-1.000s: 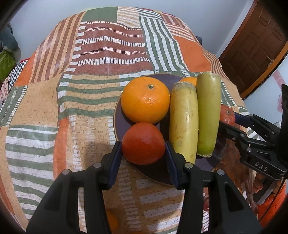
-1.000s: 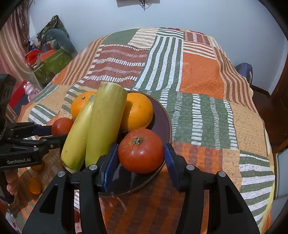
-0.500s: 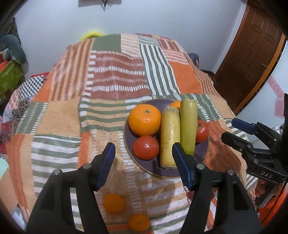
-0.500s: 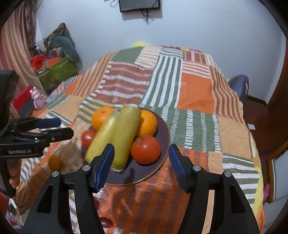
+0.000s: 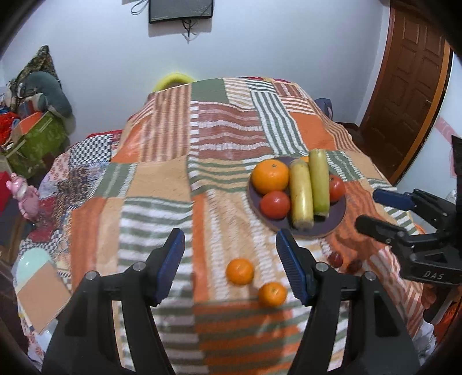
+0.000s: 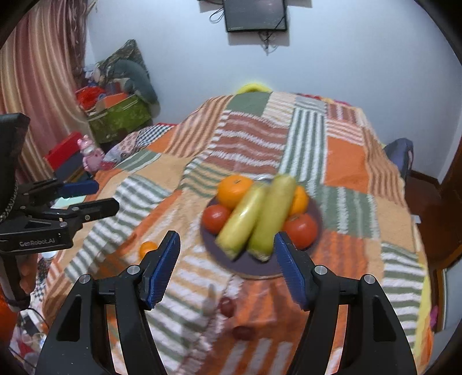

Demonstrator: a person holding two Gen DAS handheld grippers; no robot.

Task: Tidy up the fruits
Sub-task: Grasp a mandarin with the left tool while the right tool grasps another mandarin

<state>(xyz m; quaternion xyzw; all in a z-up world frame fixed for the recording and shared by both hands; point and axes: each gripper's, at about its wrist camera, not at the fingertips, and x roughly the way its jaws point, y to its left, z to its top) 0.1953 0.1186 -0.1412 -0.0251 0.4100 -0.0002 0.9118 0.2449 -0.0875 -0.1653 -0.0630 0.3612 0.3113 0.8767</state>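
A dark round plate on the patchwork blanket holds an orange, two red tomatoes and two long yellow-green fruits. Two small oranges lie loose on the blanket nearer to me; one shows in the right wrist view. Two small dark red fruits lie in front of the plate. My left gripper is open and empty, above the loose oranges. My right gripper is open and empty, pulled back from the plate.
The bed fills the middle. A brown door stands at right. Boxes and soft toys pile up at left by a curtain. A screen hangs on the far wall. A blue bag sits beside the bed.
Both grippers let go of the tomatoes they held on the plate, opened, and pulled up and back. The loose small fruits came into view.
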